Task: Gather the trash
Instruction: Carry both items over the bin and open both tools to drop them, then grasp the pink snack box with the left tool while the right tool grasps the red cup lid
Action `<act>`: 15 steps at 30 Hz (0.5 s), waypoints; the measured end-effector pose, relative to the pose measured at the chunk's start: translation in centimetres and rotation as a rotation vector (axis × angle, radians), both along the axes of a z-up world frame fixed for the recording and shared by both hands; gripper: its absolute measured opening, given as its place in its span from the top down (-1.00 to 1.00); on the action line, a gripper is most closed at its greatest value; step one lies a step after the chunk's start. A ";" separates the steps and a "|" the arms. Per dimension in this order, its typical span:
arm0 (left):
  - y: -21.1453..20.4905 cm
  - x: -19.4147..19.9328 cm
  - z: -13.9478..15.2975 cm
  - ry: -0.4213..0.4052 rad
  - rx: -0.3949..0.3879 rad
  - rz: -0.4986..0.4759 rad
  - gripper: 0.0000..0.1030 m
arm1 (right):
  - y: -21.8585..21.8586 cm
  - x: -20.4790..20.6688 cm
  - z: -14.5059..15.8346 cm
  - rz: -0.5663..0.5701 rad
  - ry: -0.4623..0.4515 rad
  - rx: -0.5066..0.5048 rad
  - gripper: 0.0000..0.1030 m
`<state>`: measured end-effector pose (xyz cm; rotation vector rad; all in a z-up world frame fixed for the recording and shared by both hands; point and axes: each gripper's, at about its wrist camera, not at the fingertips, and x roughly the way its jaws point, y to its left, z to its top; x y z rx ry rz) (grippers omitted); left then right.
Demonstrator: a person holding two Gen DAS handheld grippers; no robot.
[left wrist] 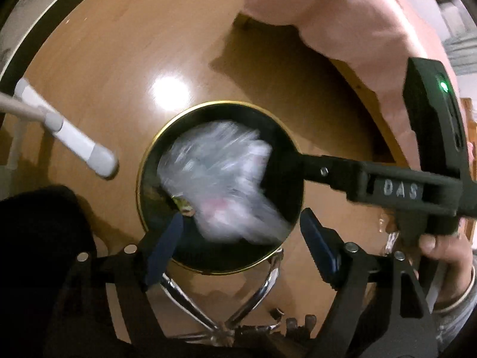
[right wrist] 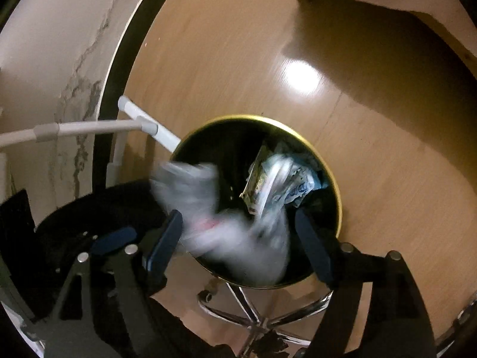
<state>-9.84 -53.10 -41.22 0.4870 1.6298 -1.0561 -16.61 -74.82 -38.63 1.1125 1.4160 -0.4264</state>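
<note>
A round black bin with a gold rim point(left wrist: 143, 161) stands on the wooden floor; it also shows in the right wrist view point(right wrist: 337, 185). A blurred clear plastic bag point(left wrist: 217, 185) is over the bin's mouth, loose between the fingers. My left gripper point(left wrist: 244, 241) is open just above the bin. My right gripper point(right wrist: 238, 244) is open too, with the blurred bag point(right wrist: 226, 229) between its spread fingers, not pinched. Its black body point(left wrist: 387, 188) reaches in from the right in the left wrist view. Crumpled wrappers point(right wrist: 277, 185) lie inside the bin.
A white pipe frame point(left wrist: 74, 137) stands left of the bin, also in the right wrist view point(right wrist: 89, 128). A chrome chair base point(right wrist: 253, 316) sits below the bin. A pink cloth point(left wrist: 328, 15) hangs at top right. A cracked wall point(right wrist: 59, 59) is at left.
</note>
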 end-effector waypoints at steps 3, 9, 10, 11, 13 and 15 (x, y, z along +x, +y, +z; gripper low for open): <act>0.0 -1.0 2.2 -0.057 -0.063 -0.034 -0.61 | -1.5 -0.9 2.7 -0.056 -0.004 -0.075 -0.47; 2.0 -5.8 18.6 -0.362 -0.479 -0.194 -0.67 | -3.9 -2.2 17.7 -0.103 -0.070 -0.618 -0.63; 3.2 -5.9 21.9 -0.423 -0.547 -0.184 -0.70 | -3.4 -2.2 21.4 -0.114 -0.102 -0.763 -0.75; 4.3 -5.7 24.3 -0.468 -0.596 -0.163 -0.78 | -2.8 -2.1 23.7 -0.122 -0.127 -0.852 -0.88; 7.6 -4.3 29.8 -0.573 -0.683 -0.080 -0.78 | -1.0 -1.3 29.0 -0.125 -0.208 -1.033 -0.88; 11.5 -1.9 33.6 -0.664 -0.712 0.042 -0.80 | 1.4 0.5 33.2 -0.088 -0.326 -1.132 -0.88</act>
